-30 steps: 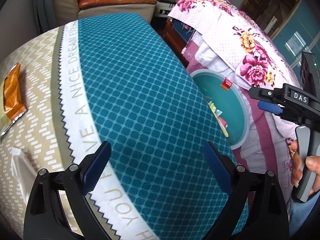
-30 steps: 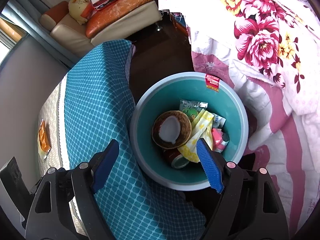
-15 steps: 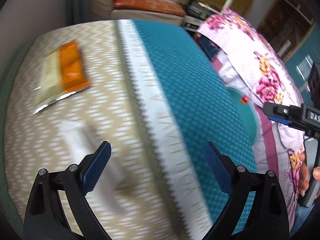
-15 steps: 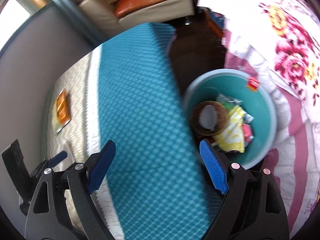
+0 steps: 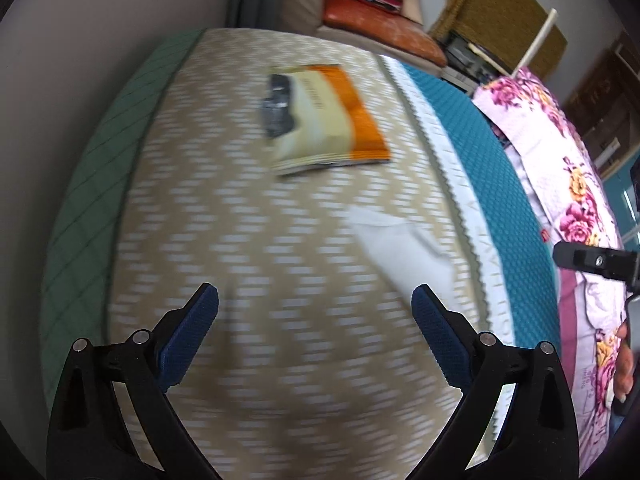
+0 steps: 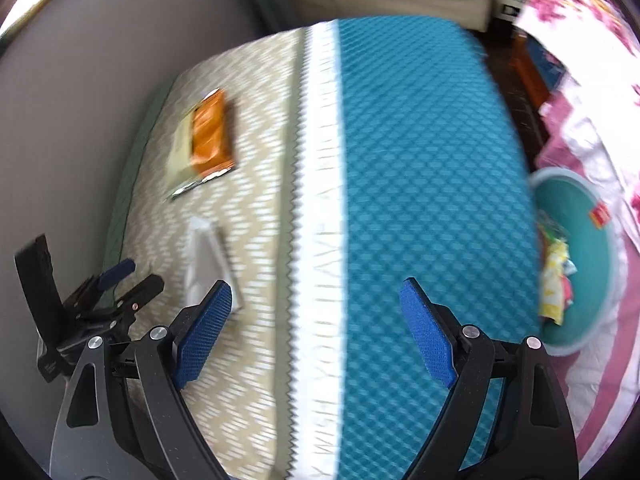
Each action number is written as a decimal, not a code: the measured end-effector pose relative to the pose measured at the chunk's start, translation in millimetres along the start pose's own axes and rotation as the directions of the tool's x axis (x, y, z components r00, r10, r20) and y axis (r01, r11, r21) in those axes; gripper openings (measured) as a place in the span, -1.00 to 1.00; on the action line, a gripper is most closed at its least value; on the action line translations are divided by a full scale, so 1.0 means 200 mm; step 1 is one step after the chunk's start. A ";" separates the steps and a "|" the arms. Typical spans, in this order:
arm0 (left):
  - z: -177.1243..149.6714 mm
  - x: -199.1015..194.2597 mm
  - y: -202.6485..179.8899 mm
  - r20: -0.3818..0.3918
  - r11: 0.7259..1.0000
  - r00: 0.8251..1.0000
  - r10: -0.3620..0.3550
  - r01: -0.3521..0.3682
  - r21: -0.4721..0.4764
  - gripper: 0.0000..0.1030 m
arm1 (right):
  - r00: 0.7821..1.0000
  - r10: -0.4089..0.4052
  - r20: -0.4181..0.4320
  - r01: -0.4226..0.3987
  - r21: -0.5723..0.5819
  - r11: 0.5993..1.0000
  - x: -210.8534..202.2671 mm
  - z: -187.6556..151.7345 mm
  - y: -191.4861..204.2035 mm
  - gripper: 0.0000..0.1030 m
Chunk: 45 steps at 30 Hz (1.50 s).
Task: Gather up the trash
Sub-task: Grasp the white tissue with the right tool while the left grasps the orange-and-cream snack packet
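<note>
The orange-and-cream wrapper (image 5: 324, 116) lies flat on the surface (image 5: 240, 240), well ahead of the left gripper (image 5: 316, 328); a white scrap (image 5: 404, 248) sits nearer, toward its right finger. Both the left and the right gripper (image 6: 316, 332) tilt downward, jaws spread and empty.

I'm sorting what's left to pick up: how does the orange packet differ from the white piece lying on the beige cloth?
The orange packet is printed in orange and cream with a shiny edge; the white piece is plain white. The packet lies flat with crisp straight edges, while the white piece looks soft and creased, though blur hides detail. The packet sits farther from the left gripper; the white piece is nearer. Both rest on the beige cloth, untouched.
</note>
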<state>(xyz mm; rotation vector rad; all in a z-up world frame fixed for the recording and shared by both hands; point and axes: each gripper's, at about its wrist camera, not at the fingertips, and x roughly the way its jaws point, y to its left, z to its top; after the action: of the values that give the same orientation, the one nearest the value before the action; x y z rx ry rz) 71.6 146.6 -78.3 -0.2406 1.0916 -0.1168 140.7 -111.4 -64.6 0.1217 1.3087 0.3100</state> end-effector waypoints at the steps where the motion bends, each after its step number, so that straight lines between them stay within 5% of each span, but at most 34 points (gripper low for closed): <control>1: -0.01 -0.01 0.03 0.003 1.000 1.000 0.006 -0.006 -0.001 0.89 | 1.000 0.006 -0.009 -0.006 -0.013 1.000 0.03 0.01 0.04 0.59; 10: -0.02 -0.03 0.24 0.005 0.998 0.998 0.063 -0.063 -0.015 0.89 | 0.998 0.006 -0.057 -0.015 -0.161 0.987 0.28 0.02 0.37 0.59; 14: -0.01 -0.03 0.29 0.003 0.998 0.999 0.048 -0.048 -0.042 0.89 | 0.997 -0.004 -0.071 -0.009 -0.182 0.983 0.35 0.01 0.42 0.20; 17: 0.00 -0.02 0.32 0.002 0.998 0.999 0.037 -0.036 -0.044 0.89 | 0.997 -0.031 -0.069 0.016 -0.218 0.976 0.39 0.00 0.47 0.19; 19: 0.02 -0.01 0.32 0.001 0.998 1.000 0.029 -0.029 -0.048 0.89 | 0.997 -0.041 -0.069 0.023 -0.244 0.970 0.41 -0.01 0.50 -0.01; 21: 0.04 0.00 0.32 -0.002 0.998 1.000 0.018 -0.018 -0.056 0.89 | 0.996 -0.035 -0.078 0.014 -0.248 0.969 0.42 -0.01 0.52 -0.76; 22: 0.06 0.02 0.31 -0.003 0.998 1.000 0.014 -0.014 -0.057 0.89 | 0.997 -0.032 -0.075 0.013 -0.248 0.969 0.42 -0.01 0.52 -0.84; 37: 0.51 0.24 0.05 0.001 1.000 1.000 -0.027 0.027 -0.012 0.89 | 0.998 0.009 0.058 -0.005 -0.067 0.998 0.23 0.25 0.23 -0.87; 45: 0.66 0.43 -0.11 -0.054 0.991 0.998 0.044 -0.051 -0.127 0.89 | 0.997 0.037 0.071 -0.036 -0.011 0.999 0.22 0.38 -0.01 -0.87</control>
<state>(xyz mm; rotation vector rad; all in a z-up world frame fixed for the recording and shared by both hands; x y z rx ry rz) 228.4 125.1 -89.9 -0.3286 1.1562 -0.0097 223.9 -93.5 -85.3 0.1475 1.2358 0.3397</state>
